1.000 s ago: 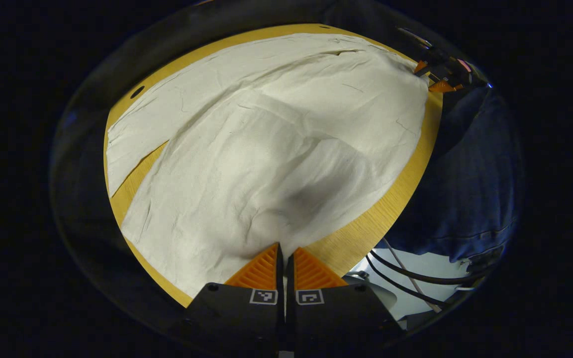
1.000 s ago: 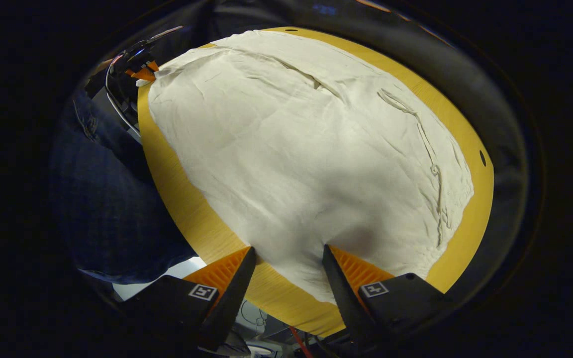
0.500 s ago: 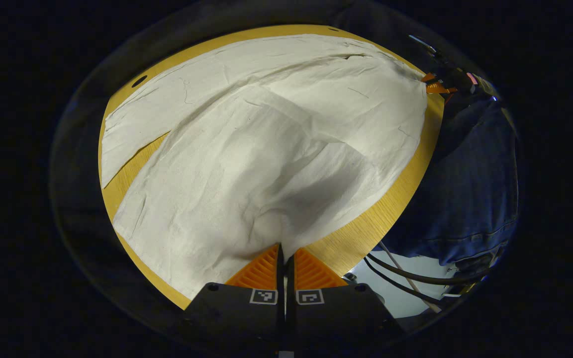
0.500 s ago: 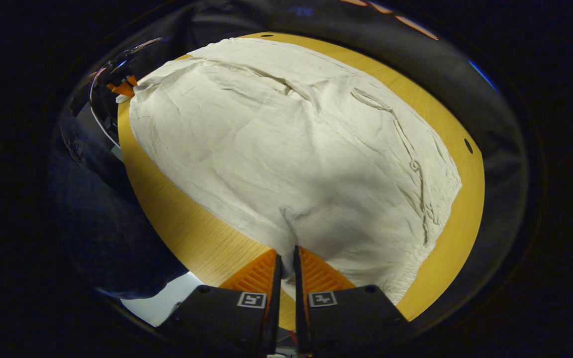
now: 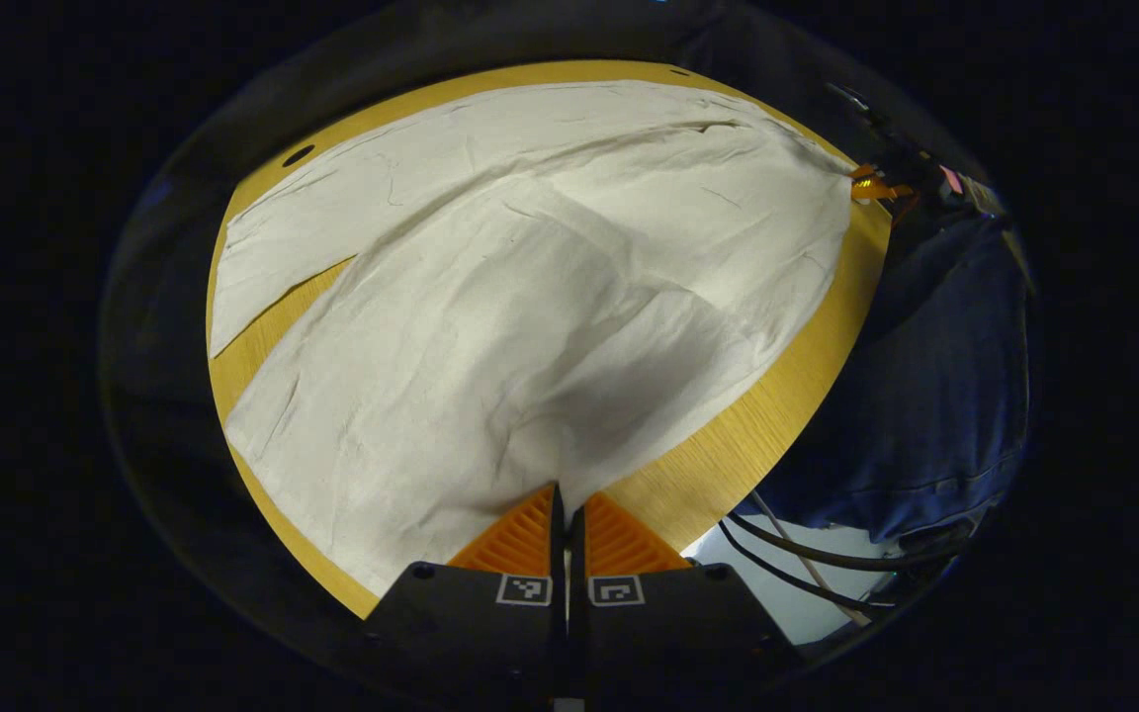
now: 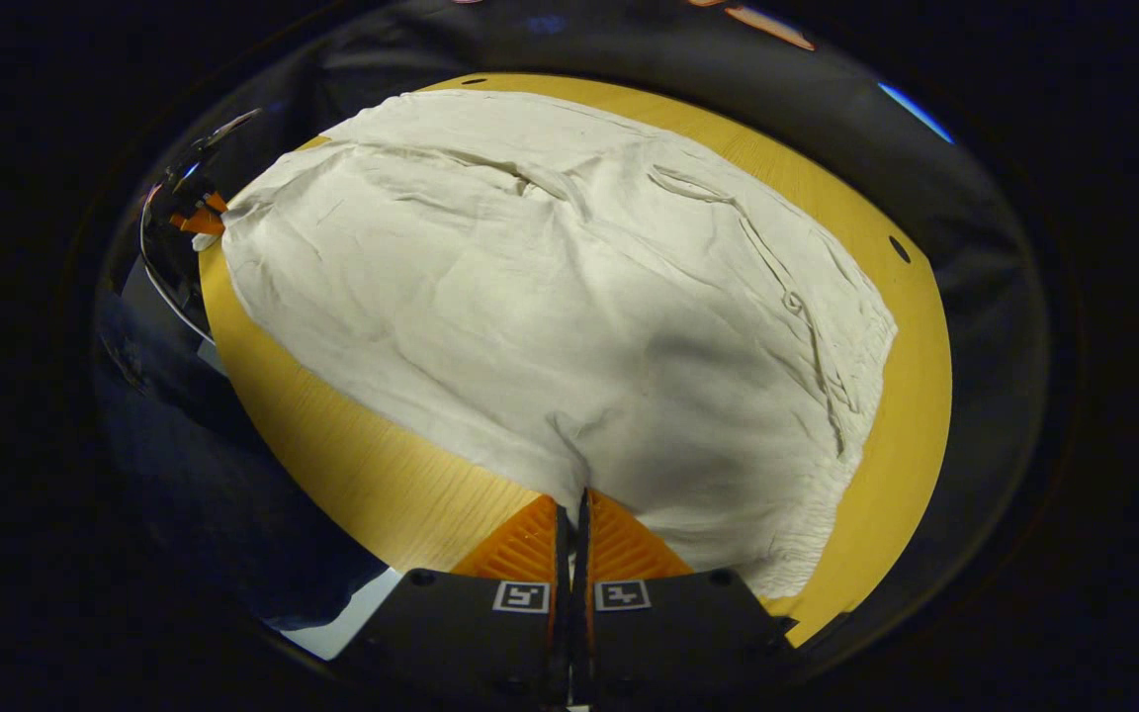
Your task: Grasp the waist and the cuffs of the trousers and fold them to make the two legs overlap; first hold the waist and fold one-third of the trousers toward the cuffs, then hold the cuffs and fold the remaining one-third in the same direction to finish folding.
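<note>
Cream trousers (image 5: 530,297) lie spread on a round yellow table (image 5: 728,465). In the left gripper view the two legs part at the left, with a strip of table between them. My left gripper (image 5: 564,489) is shut on the near leg's edge close to the cuff. In the right gripper view the gathered waistband and drawstring (image 6: 827,336) lie at the right. My right gripper (image 6: 574,496) is shut on the trousers (image 6: 550,277) at their near edge by the waist, pinching a small pucker. Each gripper appears far off in the other's view: right gripper (image 5: 871,186), left gripper (image 6: 202,220).
A person in blue jeans (image 5: 935,376) stands against the table's near edge, also in the right gripper view as jeans (image 6: 184,475). Dark cables (image 5: 807,559) hang below the table over a pale floor. Small holes (image 5: 298,155) mark the tabletop near its far rim.
My right gripper, open around the trousers' edge a second ago, has shut on the cloth and bunched it slightly. The left gripper stayed shut on its leg edge.
</note>
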